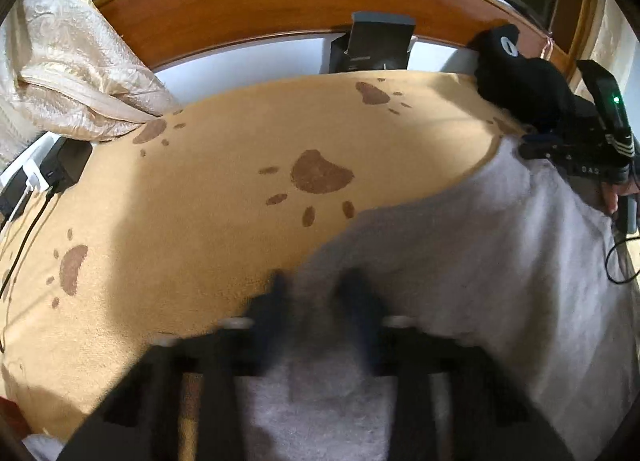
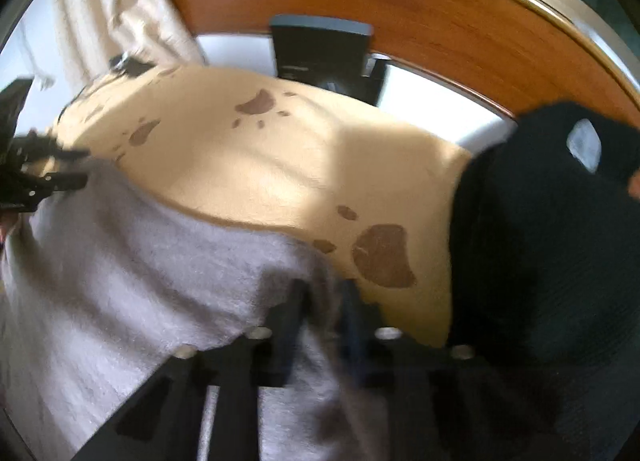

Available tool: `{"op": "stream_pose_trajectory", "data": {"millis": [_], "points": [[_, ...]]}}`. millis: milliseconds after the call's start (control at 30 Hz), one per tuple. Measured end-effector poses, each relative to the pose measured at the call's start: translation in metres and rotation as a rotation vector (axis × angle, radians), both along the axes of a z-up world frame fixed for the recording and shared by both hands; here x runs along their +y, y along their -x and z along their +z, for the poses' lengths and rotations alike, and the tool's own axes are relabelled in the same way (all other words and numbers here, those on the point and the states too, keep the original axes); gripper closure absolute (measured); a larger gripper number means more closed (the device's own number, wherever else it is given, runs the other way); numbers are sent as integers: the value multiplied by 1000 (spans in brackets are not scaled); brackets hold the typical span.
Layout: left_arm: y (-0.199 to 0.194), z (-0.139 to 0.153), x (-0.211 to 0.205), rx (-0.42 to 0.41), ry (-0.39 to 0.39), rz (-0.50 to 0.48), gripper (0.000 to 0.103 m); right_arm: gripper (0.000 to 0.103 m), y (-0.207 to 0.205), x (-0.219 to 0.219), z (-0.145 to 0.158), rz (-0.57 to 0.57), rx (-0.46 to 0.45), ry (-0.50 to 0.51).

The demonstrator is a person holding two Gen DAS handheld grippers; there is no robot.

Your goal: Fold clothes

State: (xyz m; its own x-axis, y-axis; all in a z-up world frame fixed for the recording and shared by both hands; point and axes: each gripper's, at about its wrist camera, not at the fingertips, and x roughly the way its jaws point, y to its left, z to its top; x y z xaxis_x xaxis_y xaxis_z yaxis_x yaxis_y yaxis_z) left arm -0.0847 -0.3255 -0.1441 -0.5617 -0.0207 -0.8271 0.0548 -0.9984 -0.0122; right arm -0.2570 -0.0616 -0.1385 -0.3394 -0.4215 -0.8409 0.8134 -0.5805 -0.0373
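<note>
A white fleecy garment [image 1: 480, 261] lies spread on a tan blanket with brown paw prints [image 1: 200, 201]. In the left wrist view my left gripper [image 1: 314, 289] sits at the garment's left edge. Its blurred dark fingers are closed on the white cloth that fills the gap between them. The right wrist view shows the same garment [image 2: 140, 261], with my right gripper [image 2: 324, 301] at its right edge, pinching a raised fold of the white cloth. The right gripper's black body [image 1: 592, 133] shows at the far side of the garment in the left wrist view.
A black garment [image 2: 540, 241] is heaped on the blanket just right of the right gripper. A wooden headboard [image 1: 260, 1] curves along the back, with a dark box [image 1: 376, 41] leaning against it. A cream quilt [image 1: 72, 61] and black chargers with cables [image 1: 52, 173] lie at the left.
</note>
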Motion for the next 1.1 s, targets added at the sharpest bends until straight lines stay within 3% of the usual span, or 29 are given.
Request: {"op": "stream_pose_trajectory", "data": {"millis": [133, 267, 300, 333, 433, 567, 700, 833, 933, 1000, 1100], "points": [[7, 0, 12, 14, 103, 28, 91, 92, 1, 9, 9, -61, 35, 66], [19, 5, 6, 64, 173, 124, 92, 92, -3, 7, 22, -120, 141, 76], [23, 4, 4, 64, 190, 143, 92, 98, -3, 6, 23, -141, 177, 61], [27, 3, 2, 62, 206, 162, 92, 98, -2, 4, 23, -162, 212, 47], [34, -4, 2, 51, 220, 156, 92, 98, 12, 3, 15, -192, 177, 32], [36, -4, 0, 50, 225, 156, 88, 97, 17, 9, 16, -188, 152, 89], [36, -3, -3, 46, 230, 171, 72, 97, 17, 13, 24, -183, 107, 135], [27, 10, -13, 44, 220, 185, 41, 93, 1, 19, 39, -163, 106, 175], [13, 30, -21, 84, 212, 215, 25, 71, -14, 24, 49, -146, 120, 204], [0, 45, -24, 113, 211, 239, 23, 24, -30, 29, 57, -123, 131, 237], [-20, 61, -13, 137, 185, 220, 23, 23, -56, 33, 66, -106, 190, 254]]}}
